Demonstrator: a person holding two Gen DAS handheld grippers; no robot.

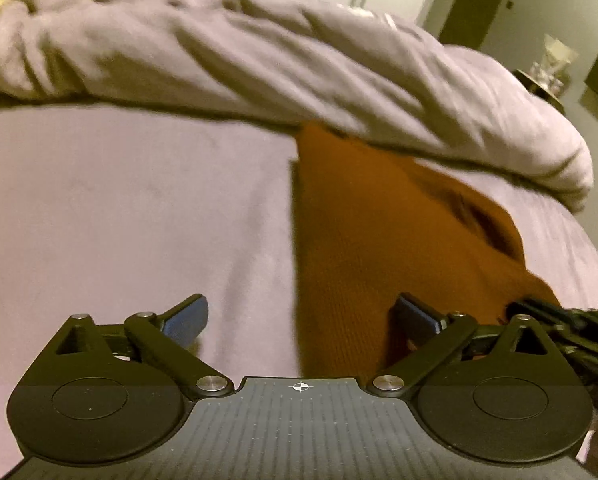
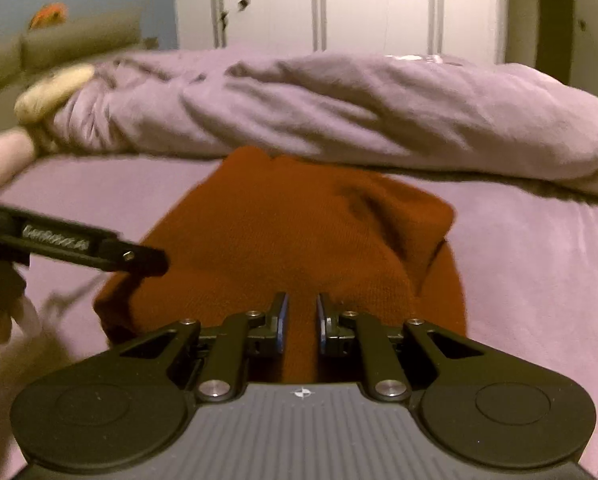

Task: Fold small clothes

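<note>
Rust knitted garment (image 2: 283,236) flat on the lilac bed sheet (image 1: 119,220), apparently folded once, more folds probably left; right gripper (image 2: 302,320) narrowly pinching its near edge, left gripper (image 1: 301,318) spread wide, holding nothing.

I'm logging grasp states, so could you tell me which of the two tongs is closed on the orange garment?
The right tongs, pinching the orange garment; the left tongs are spread wide, gripping nothing.
</note>
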